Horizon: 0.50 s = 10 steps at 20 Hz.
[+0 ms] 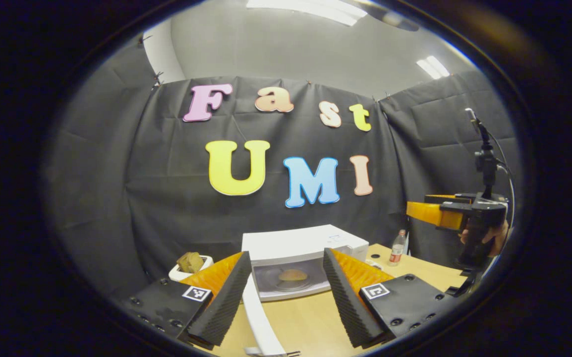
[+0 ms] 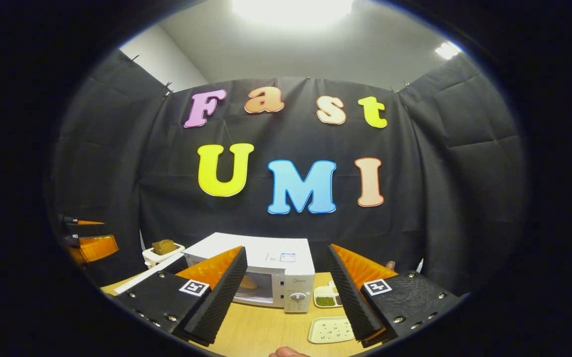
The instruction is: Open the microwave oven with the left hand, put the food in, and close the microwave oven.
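White microwave sits on wood table, door swung open, food on turntable inside. Left gripper fingers spread, holding nothing, door edge between them; right gripper spread, empty. Risk: a hard door push slides the microwave or rebounds unlatched.

The microwave door is running off the bottom edge of the left gripper view, so its handle end is getting cut off. A finger of the right gripper is covering part of the food inside the microwave. The bottle is showing too small to make out. At the bottom edge, a hand is barely peeking in.
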Motion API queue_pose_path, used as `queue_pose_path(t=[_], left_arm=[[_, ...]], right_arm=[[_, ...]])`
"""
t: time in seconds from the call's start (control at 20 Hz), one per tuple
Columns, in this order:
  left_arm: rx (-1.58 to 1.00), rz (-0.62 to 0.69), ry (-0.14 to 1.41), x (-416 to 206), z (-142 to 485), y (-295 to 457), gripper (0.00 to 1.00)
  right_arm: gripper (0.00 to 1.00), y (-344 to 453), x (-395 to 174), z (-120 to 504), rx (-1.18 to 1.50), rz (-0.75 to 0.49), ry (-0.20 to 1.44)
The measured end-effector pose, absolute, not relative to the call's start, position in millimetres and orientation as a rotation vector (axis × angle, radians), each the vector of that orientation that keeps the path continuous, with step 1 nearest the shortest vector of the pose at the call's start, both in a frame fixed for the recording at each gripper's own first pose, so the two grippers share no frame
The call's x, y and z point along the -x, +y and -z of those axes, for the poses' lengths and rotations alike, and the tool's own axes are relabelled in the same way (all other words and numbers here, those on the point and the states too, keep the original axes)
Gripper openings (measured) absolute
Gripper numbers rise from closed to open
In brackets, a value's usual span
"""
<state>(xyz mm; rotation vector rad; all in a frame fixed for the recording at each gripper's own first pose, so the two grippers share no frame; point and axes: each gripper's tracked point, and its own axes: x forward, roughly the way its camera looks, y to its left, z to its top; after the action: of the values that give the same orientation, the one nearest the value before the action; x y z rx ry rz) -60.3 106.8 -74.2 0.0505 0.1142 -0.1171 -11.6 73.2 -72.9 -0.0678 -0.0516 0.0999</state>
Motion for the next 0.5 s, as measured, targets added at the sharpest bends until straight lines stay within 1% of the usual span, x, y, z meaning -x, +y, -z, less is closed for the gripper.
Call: queue_pose_path(t=[0.2,0.3,0.35,0.4,0.45,0.5], left_arm=[[-0.067,0.106,0.115,60.9,72.3,114.2,0.94],[-0.078,0.122,0.137,64.2,79.9,114.4,0.82],[-0.098,0.11,0.146,67.7,84.0,119.5,0.57],[-0.13,0.054,0.133,73.9,82.2,132.7,0.33],[-0.13,0.051,0.14,73.4,86.5,138.8,0.09],[-0.115,0.065,0.166,77.6,95.9,134.8,0.07]], right_arm=[[0.97,85.2,19.6,62.2,0.115,-0.124,-0.074],[0.98,93.8,21.4,59.6,0.134,-0.147,-0.087],[0.97,99.2,21.6,59.8,0.132,-0.157,-0.084],[0.97,101.5,21.3,61.6,0.127,-0.163,-0.08],[0.98,103.5,22.0,61.0,0.12,-0.166,-0.076],[0.98,103.0,23.7,60.1,0.114,-0.167,-0.074]])
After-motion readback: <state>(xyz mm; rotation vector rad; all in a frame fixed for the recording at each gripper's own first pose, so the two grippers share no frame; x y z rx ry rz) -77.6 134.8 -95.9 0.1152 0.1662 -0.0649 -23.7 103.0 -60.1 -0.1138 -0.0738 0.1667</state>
